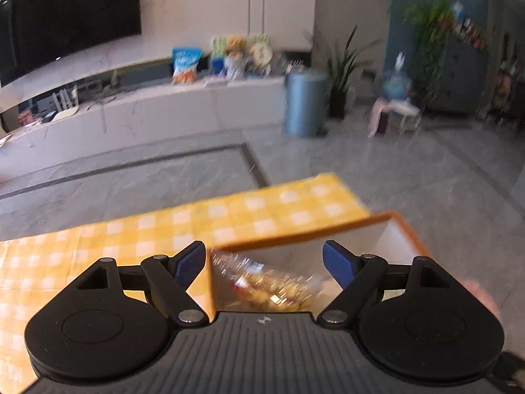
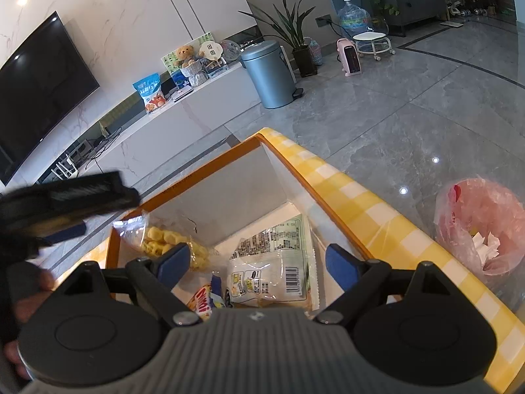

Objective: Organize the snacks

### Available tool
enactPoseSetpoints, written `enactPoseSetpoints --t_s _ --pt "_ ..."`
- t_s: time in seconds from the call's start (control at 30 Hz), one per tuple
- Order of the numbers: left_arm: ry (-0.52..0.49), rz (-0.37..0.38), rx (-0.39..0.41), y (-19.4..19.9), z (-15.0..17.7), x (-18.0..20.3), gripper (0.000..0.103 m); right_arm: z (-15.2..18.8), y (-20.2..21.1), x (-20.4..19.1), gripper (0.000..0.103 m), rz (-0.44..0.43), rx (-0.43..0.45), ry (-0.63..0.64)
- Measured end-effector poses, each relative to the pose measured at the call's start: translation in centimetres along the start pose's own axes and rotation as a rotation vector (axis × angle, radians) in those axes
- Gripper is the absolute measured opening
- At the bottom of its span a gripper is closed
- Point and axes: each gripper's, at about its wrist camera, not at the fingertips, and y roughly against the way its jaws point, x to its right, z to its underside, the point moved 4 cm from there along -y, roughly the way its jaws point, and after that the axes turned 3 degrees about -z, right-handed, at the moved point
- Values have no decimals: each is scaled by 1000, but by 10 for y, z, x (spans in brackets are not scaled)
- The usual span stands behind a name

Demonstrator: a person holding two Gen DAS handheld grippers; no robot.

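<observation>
Both grippers hang over the orange-rimmed box (image 2: 203, 177) on the checked cloth (image 1: 131, 229).

Left gripper (image 1: 264, 264): jaws apart, nothing between them — a clear bag of yellow puffs (image 2: 170, 241) lies below in the box's left corner.

Right gripper (image 2: 257, 262): jaws apart, empty, above the white packet (image 2: 272, 262).

Step judged: stowing snacks, one drop apparently complete.

The white packet lies flat, long axis running toward the far wall.

Next move calls for fetching another snack — none visible outside the box.
</observation>
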Motion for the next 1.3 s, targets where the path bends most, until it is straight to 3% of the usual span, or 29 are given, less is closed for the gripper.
enactPoseSetpoints --t_s 0.2,0.27,0.33,0.43,0.53,0.63,0.7,0.8,0.93,1.03,1.1,1.2,1.3 --pt "65 -28 26 14 -3 -12 95 1 0 0 88 -2 3 4" --pt "82 -29 36 23 3 -21 95 1 0 -1 83 -14 11 10" --pt "88 -33 47 33 14 -33 95 2 -1 -3 72 -8 16 43" --pt "90 -67 37 47 35 -57 95 7 -2 -12 70 -14 -16 113" --pt "134 -94 10 56 55 -85 95 12 -6 -33 79 -90 -93 238" --pt "211 -74 -27 51 73 -109 95 9 -12 -59 78 -53 -115 388" --pt "280 -86 -76 41 82 -124 95 5 -18 -73 77 -86 -167 413" --pt "332 -31 -86 28 93 -142 95 4 -28 -90 77 -115 -214 540" --pt "324 48 -140 -1 108 -152 95 5 -67 -100 74 -56 -257 744" --pt "315 31 -163 -14 119 -151 95 5 -90 -105 74 -92 -274 811" --pt "284 30 -170 -17 125 -148 95 6 -103 -109 66 -89 -282 843" --pt "270 20 -181 -18 138 -148 95 8 -118 -113 40 -106 -308 867" --pt "294 35 -203 -21 143 -149 95 6 -125 -110 33 -177 -339 823"
